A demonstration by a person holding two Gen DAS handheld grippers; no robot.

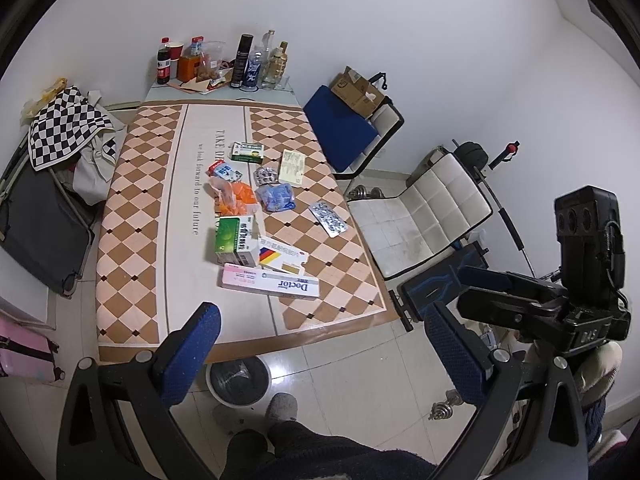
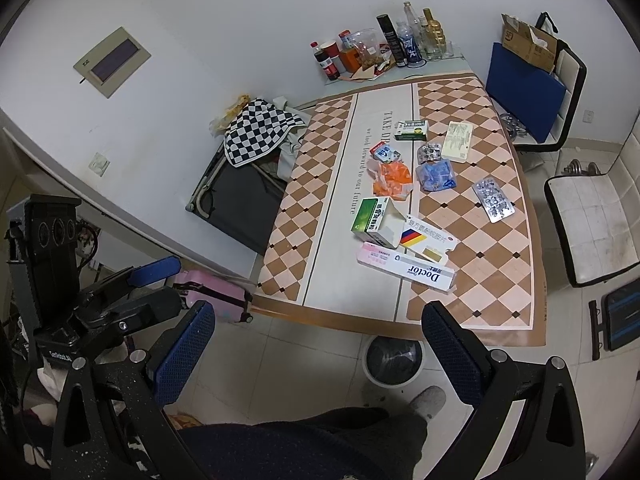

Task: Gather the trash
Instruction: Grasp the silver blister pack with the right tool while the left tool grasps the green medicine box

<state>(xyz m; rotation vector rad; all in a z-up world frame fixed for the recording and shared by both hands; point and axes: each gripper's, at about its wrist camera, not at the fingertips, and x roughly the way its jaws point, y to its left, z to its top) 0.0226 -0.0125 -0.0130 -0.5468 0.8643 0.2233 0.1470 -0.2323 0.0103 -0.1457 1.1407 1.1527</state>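
Several pieces of medicine litter lie spread on a table (image 1: 132, 208) with a checked brown and cream cover, well ahead of both grippers. The left gripper (image 1: 320, 352) hangs over the near edge, jaws wide apart and holding nothing; the right gripper (image 2: 316, 350) is the same, wide open and empty.

Left to right in the left wrist view: a green box (image 1: 234, 242) standing with its flap torn open, an orange wrapper (image 1: 236, 198), a long pink and white box (image 1: 270, 286) lying flat nearest the edge, a blue wrapper (image 1: 276, 196), and a foil pill strip (image 1: 328, 219) towards the right side.

On the floor just under the near edge stands a round bin (image 1: 239, 380), dark inside.

Judging by looks, the boxes are light, thin card that would crush if squeezed hard; grip the long one across its narrow sides. The wrappers are soft and crinkly, so pinch a raised fold. The flat, slippery strip needs lifting by one edge.
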